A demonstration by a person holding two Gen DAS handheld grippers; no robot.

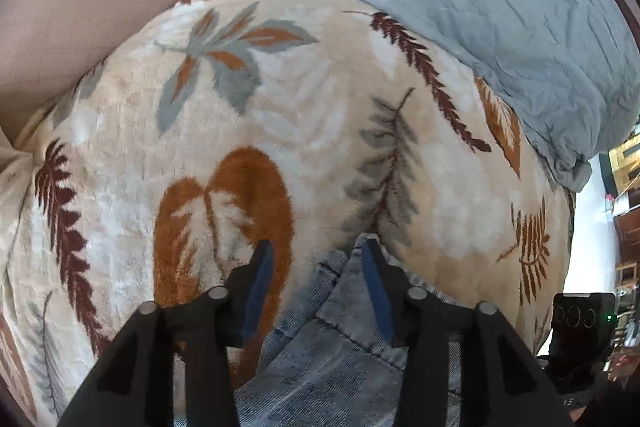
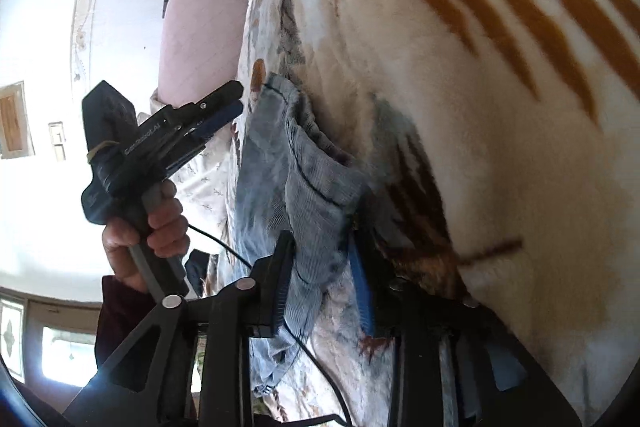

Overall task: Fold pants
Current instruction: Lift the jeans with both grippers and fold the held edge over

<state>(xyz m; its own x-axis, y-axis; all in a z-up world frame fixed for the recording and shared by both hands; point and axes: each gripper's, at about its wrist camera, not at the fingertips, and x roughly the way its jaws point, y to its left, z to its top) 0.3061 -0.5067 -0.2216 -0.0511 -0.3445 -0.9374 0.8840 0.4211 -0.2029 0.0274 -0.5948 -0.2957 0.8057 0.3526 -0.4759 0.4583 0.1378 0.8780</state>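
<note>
Light blue denim pants [image 1: 340, 339] lie on a cream blanket with a leaf print [image 1: 304, 115]. In the left wrist view my left gripper [image 1: 318, 255] stands open over the edge of the pants, its right finger on the denim. In the right wrist view my right gripper [image 2: 322, 267] is open with a bunched fold of the pants [image 2: 296, 163] between its blue pads, not pinched. The left gripper also shows there [image 2: 232, 101], held by a hand, beside the far end of the fabric.
A grey quilted pillow [image 1: 480, 7] lies at the back right of the bed. A pink headboard [image 1: 80, 7] stands at the left. A black cable [image 2: 224, 243] hangs below the left gripper. The right gripper's body [image 1: 580, 327] shows at the lower right.
</note>
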